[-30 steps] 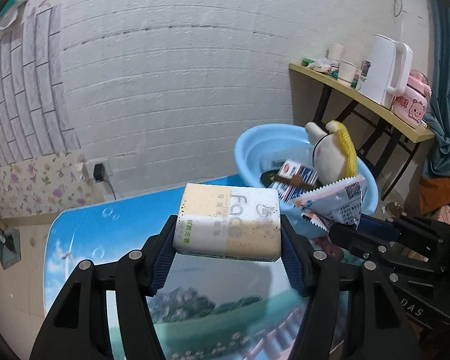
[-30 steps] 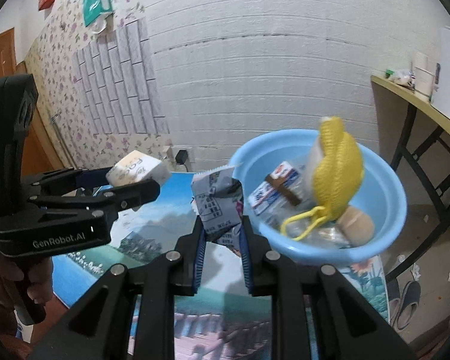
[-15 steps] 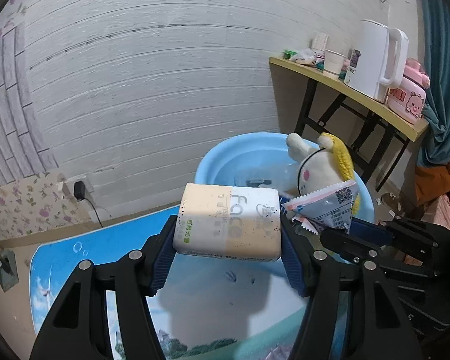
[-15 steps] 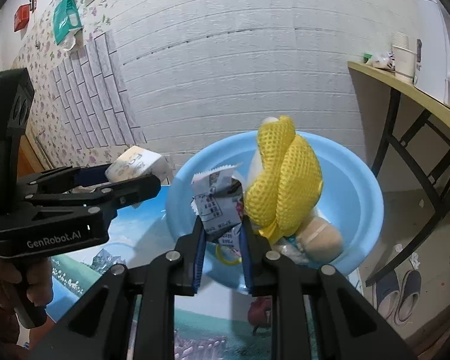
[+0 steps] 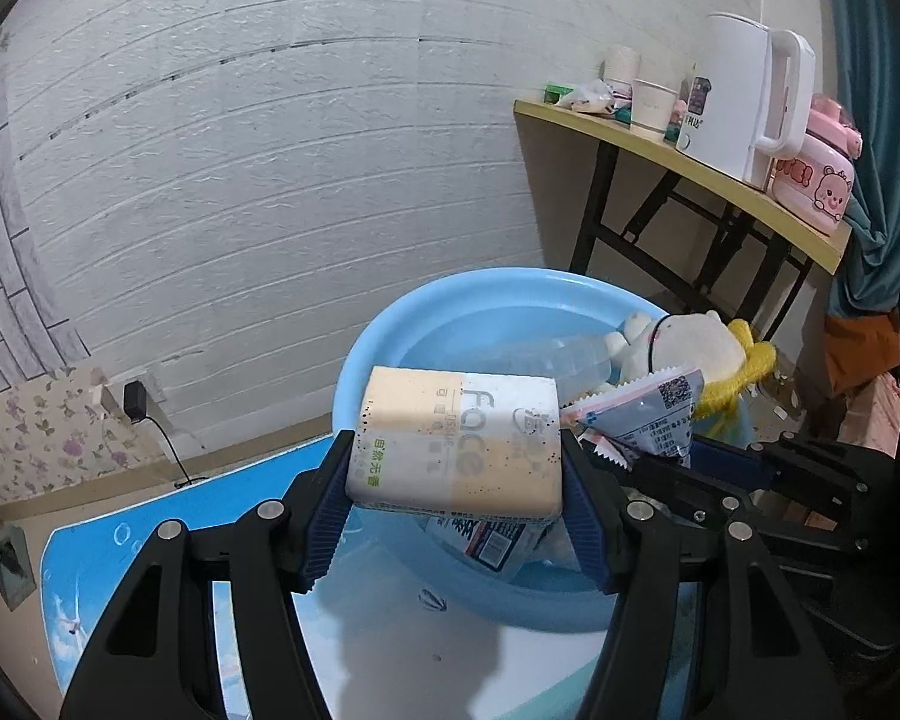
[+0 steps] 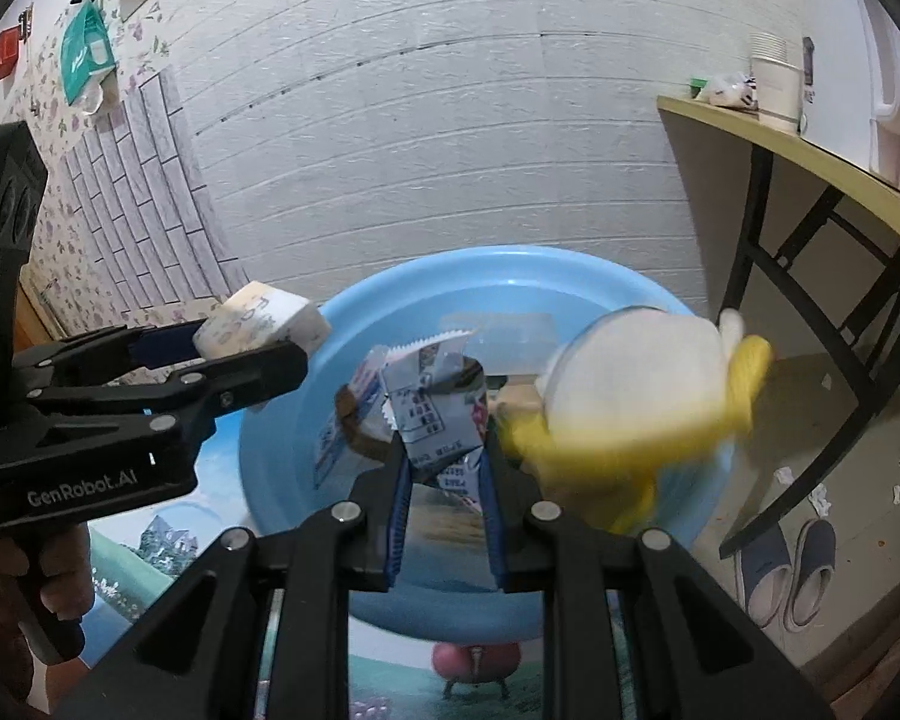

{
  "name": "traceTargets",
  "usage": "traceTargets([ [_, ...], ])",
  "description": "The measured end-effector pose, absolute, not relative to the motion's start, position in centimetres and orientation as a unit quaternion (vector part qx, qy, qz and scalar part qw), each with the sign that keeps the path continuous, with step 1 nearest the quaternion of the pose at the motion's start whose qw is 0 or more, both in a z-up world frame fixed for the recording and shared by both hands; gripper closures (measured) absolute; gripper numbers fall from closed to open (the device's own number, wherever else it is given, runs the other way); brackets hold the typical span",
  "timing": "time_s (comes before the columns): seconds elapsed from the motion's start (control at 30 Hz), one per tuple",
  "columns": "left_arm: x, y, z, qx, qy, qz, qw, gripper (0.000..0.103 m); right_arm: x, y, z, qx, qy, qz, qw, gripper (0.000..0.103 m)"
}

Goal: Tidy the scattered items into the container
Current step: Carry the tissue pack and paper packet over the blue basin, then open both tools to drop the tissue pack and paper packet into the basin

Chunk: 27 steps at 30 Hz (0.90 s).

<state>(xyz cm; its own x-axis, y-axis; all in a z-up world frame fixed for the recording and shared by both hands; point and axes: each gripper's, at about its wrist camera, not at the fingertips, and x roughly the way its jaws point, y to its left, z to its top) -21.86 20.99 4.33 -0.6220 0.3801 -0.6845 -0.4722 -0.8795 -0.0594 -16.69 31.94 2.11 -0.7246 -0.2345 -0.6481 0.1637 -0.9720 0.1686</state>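
My left gripper (image 5: 456,468) is shut on a tissue pack (image 5: 459,441), white and peach, held over the near rim of the blue basin (image 5: 390,330). It also shows in the right wrist view (image 6: 258,330). My right gripper (image 6: 444,468) is shut on a crinkled snack packet (image 6: 435,414) over the basin (image 6: 282,468); the packet also shows in the left wrist view (image 5: 648,414). A white and yellow plush toy (image 6: 630,396) lies blurred in the basin, beside small packets (image 6: 342,420) and a clear bottle (image 5: 576,360).
The basin stands on a table with a picture-printed cover (image 5: 150,534) near a white brick wall. A side table (image 5: 690,168) at the right holds a white kettle (image 5: 744,96), cups and a pink box. Slippers (image 6: 786,564) lie on the floor.
Both grippers have moved forward over the basin with their loads. The plush toy has shifted to the right inside the basin and is blurred now.
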Motion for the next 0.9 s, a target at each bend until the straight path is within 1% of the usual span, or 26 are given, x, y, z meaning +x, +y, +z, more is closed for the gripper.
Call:
traceTargets([
  [0.47,-24.6,23.4,4.1,-0.359,0.078,0.897,0.245,0.04,-19.2,32.6,2.6,0.348,-0.047,-0.93,0.105,0.082],
  [0.77,-25.3,24.4,2.6,-0.37,0.092,0.888,0.256,0.04,-19.8,32.4,0.9,0.372,-0.059,-0.92,0.11,0.082],
  [0.9,-25.3,24.4,2.2,-0.375,0.086,0.885,0.261,0.03,-19.5,32.4,0.4,0.379,-0.067,-0.916,0.111,0.08],
])
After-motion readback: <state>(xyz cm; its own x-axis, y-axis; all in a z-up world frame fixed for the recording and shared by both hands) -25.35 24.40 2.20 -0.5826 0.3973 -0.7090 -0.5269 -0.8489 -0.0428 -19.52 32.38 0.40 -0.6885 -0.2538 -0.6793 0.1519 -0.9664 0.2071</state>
